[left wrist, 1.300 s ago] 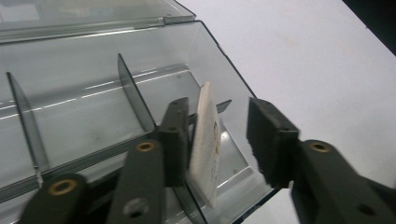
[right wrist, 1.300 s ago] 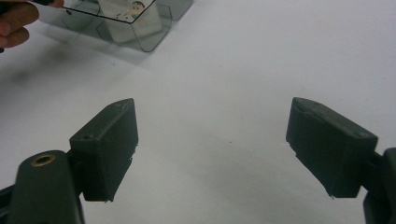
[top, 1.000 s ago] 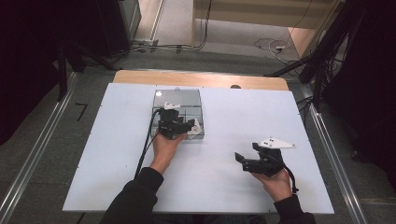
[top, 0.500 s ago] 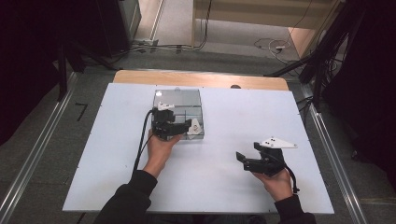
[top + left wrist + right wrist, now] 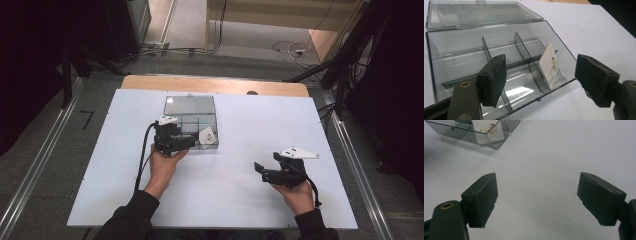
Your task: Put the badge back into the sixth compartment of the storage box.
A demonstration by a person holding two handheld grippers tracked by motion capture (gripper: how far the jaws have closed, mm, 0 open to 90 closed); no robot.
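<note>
A clear plastic compartment box (image 5: 192, 107) lies open on the white table, its lid (image 5: 479, 12) folded flat behind it. A small white card (image 5: 549, 65) with a printed figure leans upright in the box's near right compartment, also visible as a white patch (image 5: 205, 135). My left gripper (image 5: 176, 141) sits at the box's near left edge, open, and its jaws frame the box with nothing between them (image 5: 541, 82). My right gripper (image 5: 265, 171) rests on the table at the right, open and holding nothing (image 5: 536, 202). The box corner with the card (image 5: 489, 131) lies far ahead of it.
The white table (image 5: 240, 120) has bare surface between the two grippers and right of the box. A wooden board (image 5: 215, 84) borders the far edge. Metal rails run along both sides on the floor, and cables (image 5: 292, 49) lie beyond the table.
My left gripper has slid left and back a little toward the person along the box's near edge. The right gripper has stayed in place.
</note>
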